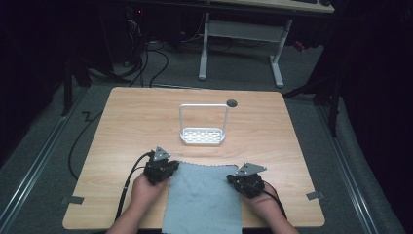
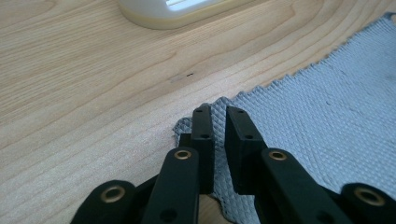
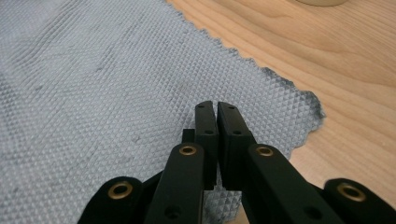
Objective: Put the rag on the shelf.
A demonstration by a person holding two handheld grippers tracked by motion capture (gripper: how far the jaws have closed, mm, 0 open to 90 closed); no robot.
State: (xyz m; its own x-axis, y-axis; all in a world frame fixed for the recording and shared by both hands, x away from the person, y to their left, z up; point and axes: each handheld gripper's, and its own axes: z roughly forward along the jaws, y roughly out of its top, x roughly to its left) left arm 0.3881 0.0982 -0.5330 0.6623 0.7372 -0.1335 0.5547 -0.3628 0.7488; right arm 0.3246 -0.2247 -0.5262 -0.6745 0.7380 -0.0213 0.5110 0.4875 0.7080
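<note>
Two grippers down at the near edge of the table (image 1: 122, 122), each at a far corner of the grey cloth (image 1: 204, 195), which lies flat with its near end hanging off the table's near edge. The left gripper (image 2: 219, 116) has its jaws narrowed with a thin gap between them, and the cloth's far-left corner looks caught between them. The right gripper (image 3: 217, 112) is pressed nearly closed over the far-right corner, though whether the weave is truly pinched or just lying under the jaws, I cannot tell.

Risk here, I'd say: both bites sit right at the scalloped edge. A thin fabric held that shallow could slip out on the lift, and if one corner goes first the cloth swings and bunches.

Farther out, the white rack (image 1: 203, 127) stands upright mid-table, well apart from the cloth. A fast carry forward could drag the fabric into its tall handle and tip it.
</note>
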